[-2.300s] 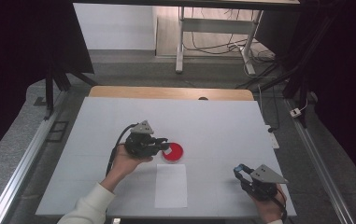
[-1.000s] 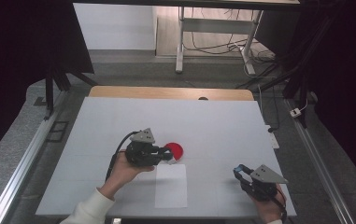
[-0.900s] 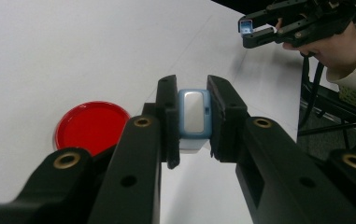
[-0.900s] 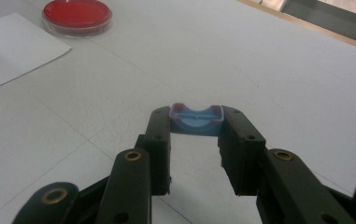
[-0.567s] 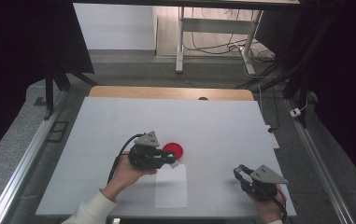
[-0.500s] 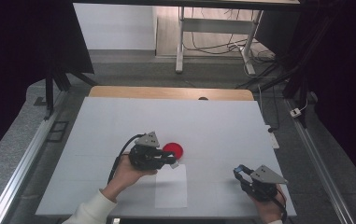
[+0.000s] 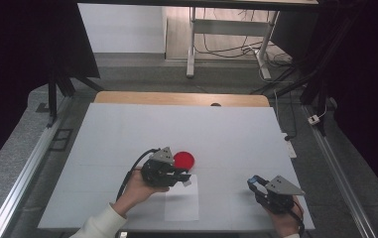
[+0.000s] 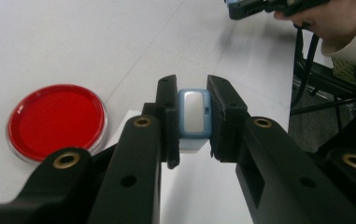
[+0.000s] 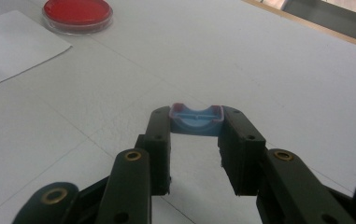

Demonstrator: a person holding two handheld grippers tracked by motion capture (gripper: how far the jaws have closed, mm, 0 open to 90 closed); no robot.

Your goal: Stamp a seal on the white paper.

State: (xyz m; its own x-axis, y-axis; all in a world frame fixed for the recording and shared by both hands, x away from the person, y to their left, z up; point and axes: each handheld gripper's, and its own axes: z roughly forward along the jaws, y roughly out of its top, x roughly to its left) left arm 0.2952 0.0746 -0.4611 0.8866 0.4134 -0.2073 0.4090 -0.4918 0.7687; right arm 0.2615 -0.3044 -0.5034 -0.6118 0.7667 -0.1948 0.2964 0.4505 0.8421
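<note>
— So, what's in front of you?

— Biggest first: the white table (image 7: 127, 129). On it, just on my side of the red dish (image 7: 183, 159), lies a sheet of paper (image 7: 181, 206). My left gripper (image 7: 186, 177) hangs beside the dish, above the paper's far edge, jaws narrow and pinching a small white and blue block (image 8: 194, 116). My right gripper (image 7: 252, 183) sits well to the right of the dish, jaws clamped on a small blue cap (image 9: 197, 119).

— What could go wrong?

— I guess the block could slip; the jaws catch only its sides. The cap is held right at the jaw tips, so a twist might pop it out.

— Anything in the way?

— The dish sits close beside my left jaws; a careless sweep could knock it.
</note>
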